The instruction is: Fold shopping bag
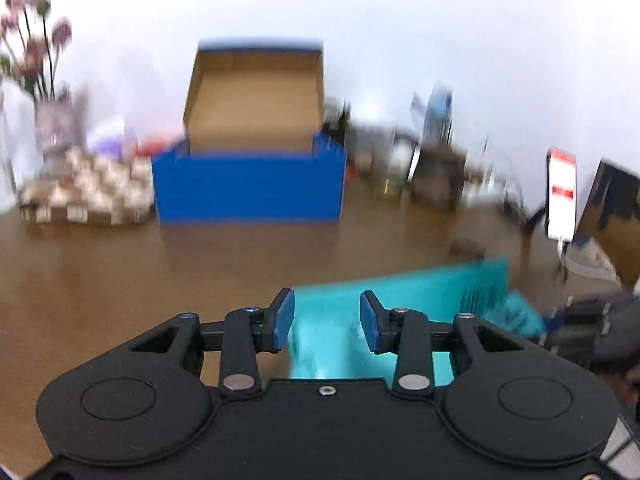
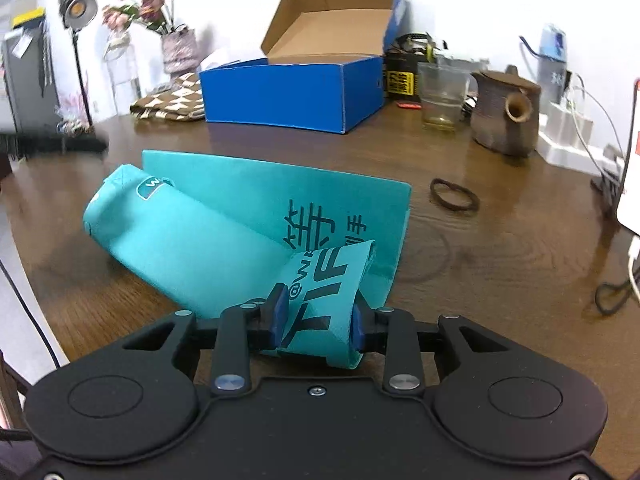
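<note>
Teal shopping bag (image 2: 224,232) lying on the brown counter (image 2: 500,248), long axis running from near right to far left, one printed flap raised. Right claw (image 2: 318,320) pinches that flap. Left claw (image 1: 327,322) spread, empty, above the bag's edge. Blue shoebox (image 2: 296,88) and teapot (image 2: 506,114) stand behind; the hair tie (image 2: 454,195) appears only in the right view.

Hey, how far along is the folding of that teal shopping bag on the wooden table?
Partly done. The teal fabric shopping bag lies flat on the brown wooden table, with its left side already turned over onto the body. In hand: a printed flap sits between the right gripper pads; whether they pinch it is unclear. The left gripper is open and empty. Left: flatten that flap and fold smaller.
</note>
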